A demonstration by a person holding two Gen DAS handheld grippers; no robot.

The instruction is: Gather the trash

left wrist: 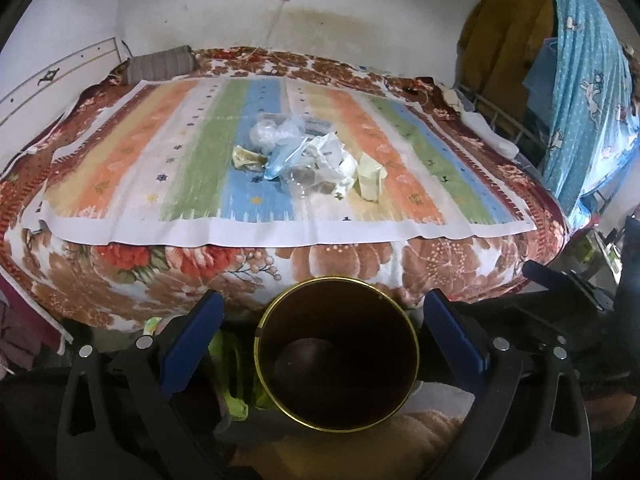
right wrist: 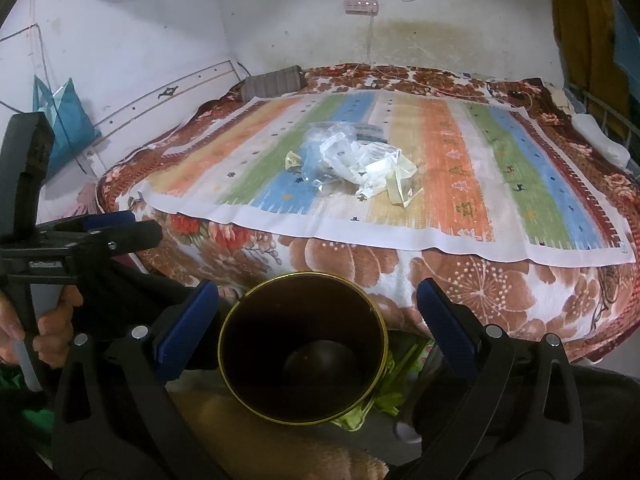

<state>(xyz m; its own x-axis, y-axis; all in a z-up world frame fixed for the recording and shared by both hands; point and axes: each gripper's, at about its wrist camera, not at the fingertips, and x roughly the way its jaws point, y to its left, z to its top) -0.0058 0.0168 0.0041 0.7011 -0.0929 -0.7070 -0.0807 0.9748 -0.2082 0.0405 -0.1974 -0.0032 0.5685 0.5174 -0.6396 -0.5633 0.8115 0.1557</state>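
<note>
Trash (left wrist: pixel 308 156) lies mid-bed at 12 o'clock, well beyond the bin (left wrist: pixel 336 368): light, crumpled, probably slippery film. Pinch a raised fold. Left tongs (left wrist: pixel 324 344) and right tongs (right wrist: pixel 316 332) gape wide, empty.

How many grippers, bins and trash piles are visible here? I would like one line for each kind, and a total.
Grippers: 2, the left gripper and the right gripper, both open.
Bins: 1, the dark bin with a gold rim, empty as far as can be seen.
Trash piles: 1, the trash pile of crumpled paper and clear plastic on the striped cloth.
Total: 4
</note>
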